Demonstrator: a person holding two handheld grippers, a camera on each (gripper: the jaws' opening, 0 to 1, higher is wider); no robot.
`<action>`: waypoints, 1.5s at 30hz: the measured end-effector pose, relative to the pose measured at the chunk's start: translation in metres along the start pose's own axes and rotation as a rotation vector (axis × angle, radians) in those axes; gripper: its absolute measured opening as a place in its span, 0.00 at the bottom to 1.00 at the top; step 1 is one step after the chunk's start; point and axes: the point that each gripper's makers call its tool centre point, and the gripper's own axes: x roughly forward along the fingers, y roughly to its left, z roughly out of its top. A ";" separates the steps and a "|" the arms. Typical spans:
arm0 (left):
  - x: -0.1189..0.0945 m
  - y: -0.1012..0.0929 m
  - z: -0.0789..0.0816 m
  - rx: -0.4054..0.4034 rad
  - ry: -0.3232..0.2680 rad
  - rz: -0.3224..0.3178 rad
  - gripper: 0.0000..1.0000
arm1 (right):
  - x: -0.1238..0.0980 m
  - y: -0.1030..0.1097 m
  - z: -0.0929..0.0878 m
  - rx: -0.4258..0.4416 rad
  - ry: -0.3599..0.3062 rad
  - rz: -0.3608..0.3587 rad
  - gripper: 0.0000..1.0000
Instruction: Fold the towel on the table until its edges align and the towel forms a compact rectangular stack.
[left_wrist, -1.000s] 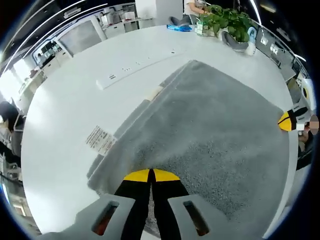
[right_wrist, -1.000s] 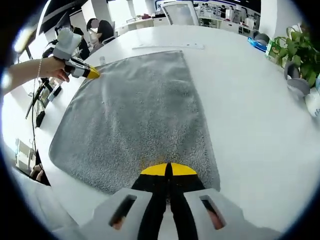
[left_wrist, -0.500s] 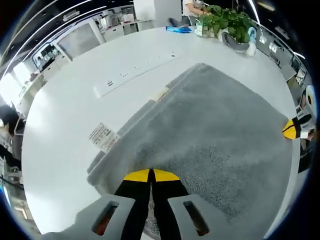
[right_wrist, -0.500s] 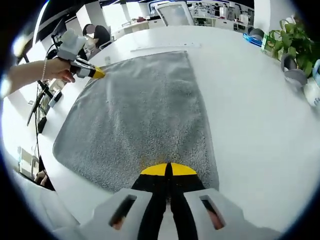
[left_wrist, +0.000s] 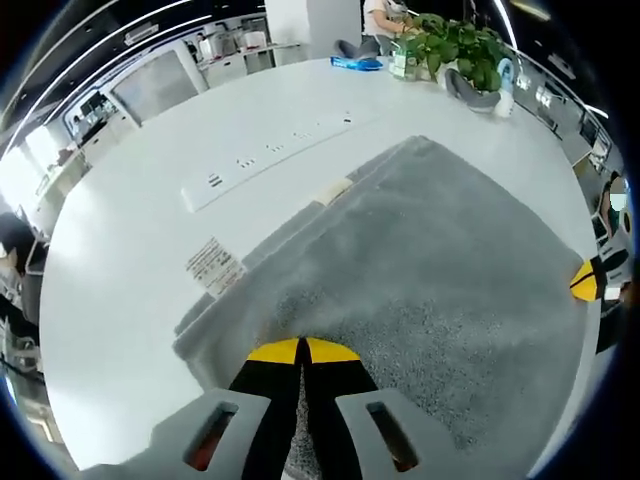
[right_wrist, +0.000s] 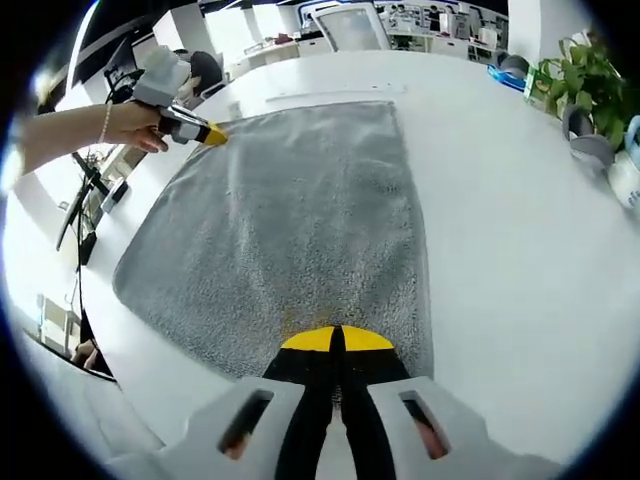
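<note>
Already one fold down, judging by layered edge at left: grey towel (left_wrist: 420, 270) lies on white table (left_wrist: 130, 250). My left gripper (left_wrist: 301, 352) pinches one towel corner, jaws together; right gripper (right_wrist: 335, 342) pinches opposite corner. Next fold not yet made; compact stack remains.

I am working in an open-plan office. The broad white surface (left_wrist: 130, 250) looks like a meeting table, with a long white power strip (left_wrist: 262, 150) of sockets lying along it. At its far end stand potted green plants (left_wrist: 455, 42), and a person (left_wrist: 385, 14) sits just behind them. Past the surface I see rows of desks (right_wrist: 270, 45) with monitors (right_wrist: 352, 24), a seated person (right_wrist: 200, 70) on the left, and ceiling strip lights (left_wrist: 110, 35).
</note>
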 end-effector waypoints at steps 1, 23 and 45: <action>0.000 -0.001 0.001 0.000 0.000 -0.003 0.01 | 0.000 0.001 -0.001 0.003 0.000 0.001 0.00; 0.005 -0.003 0.015 0.005 -0.027 -0.030 0.01 | -0.003 0.017 -0.009 -0.015 -0.024 0.007 0.00; -0.046 -0.017 0.033 -0.138 -0.182 -0.075 0.06 | -0.017 0.019 0.010 -0.085 -0.103 0.119 0.01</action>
